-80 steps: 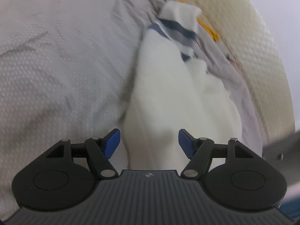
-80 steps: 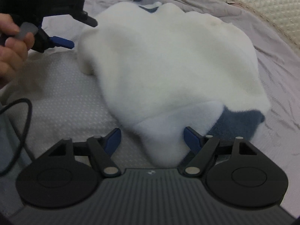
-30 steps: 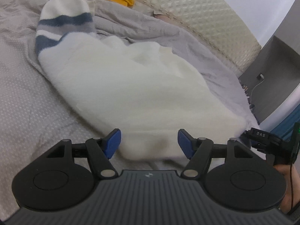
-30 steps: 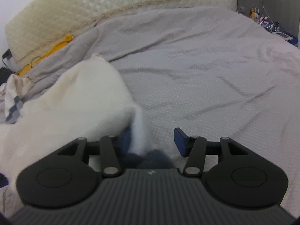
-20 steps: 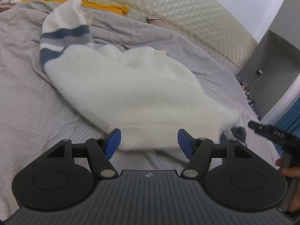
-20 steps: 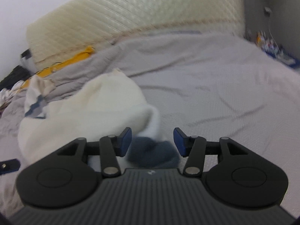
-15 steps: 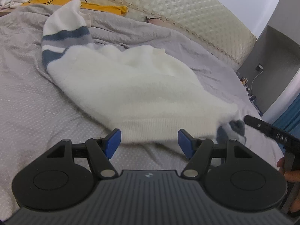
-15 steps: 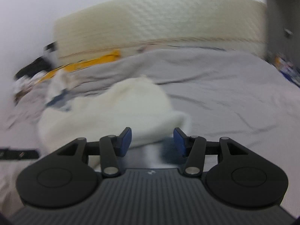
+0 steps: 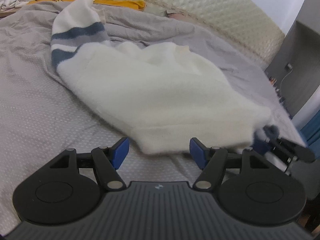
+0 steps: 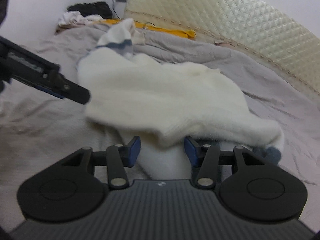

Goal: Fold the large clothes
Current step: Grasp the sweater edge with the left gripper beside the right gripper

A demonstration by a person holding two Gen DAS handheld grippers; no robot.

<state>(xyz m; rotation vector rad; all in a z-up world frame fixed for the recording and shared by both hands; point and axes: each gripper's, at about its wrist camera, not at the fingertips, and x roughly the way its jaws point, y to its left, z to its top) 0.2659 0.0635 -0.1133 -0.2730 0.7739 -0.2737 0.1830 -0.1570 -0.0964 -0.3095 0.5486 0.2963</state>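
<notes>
A white fleece sweater (image 9: 160, 92) is lying spread across a grey bedsheet (image 9: 40, 108), its striped sleeve (image 9: 78, 34) with blue and grey bands reaching up toward the far left corner of the bed. Beyond it, a yellow cloth (image 9: 120, 2) is running along the foot of a cream quilted headboard (image 9: 220, 10).

In the left wrist view, the left gripper (image 9: 159, 152) is hanging just in front of the sweater's ribbed hem (image 9: 180, 138). Its blue pads are standing well spread, with bare sheet and the edge of the hem showing between them; neither pad is touching the fabric. To the right, the right gripper (image 9: 266, 142) is coming in from the frame's edge at the sweater's right corner, where a dark blue cuff (image 9: 272, 130) is bunching up against its tip.

In the right wrist view, the left gripper (image 10: 60, 92) is showing as a dark bar at the left, just beside the sweater's (image 10: 160, 100) near-left edge. The right gripper (image 10: 162, 152) is sitting under the lifted, blurred hem, its jaws having just been closing, with white fleece filling the gap between the pads. Whether the pads are actually pinching that fabric cannot be told. The dark cuff (image 10: 272, 154) is lying just right of its right finger.
</notes>
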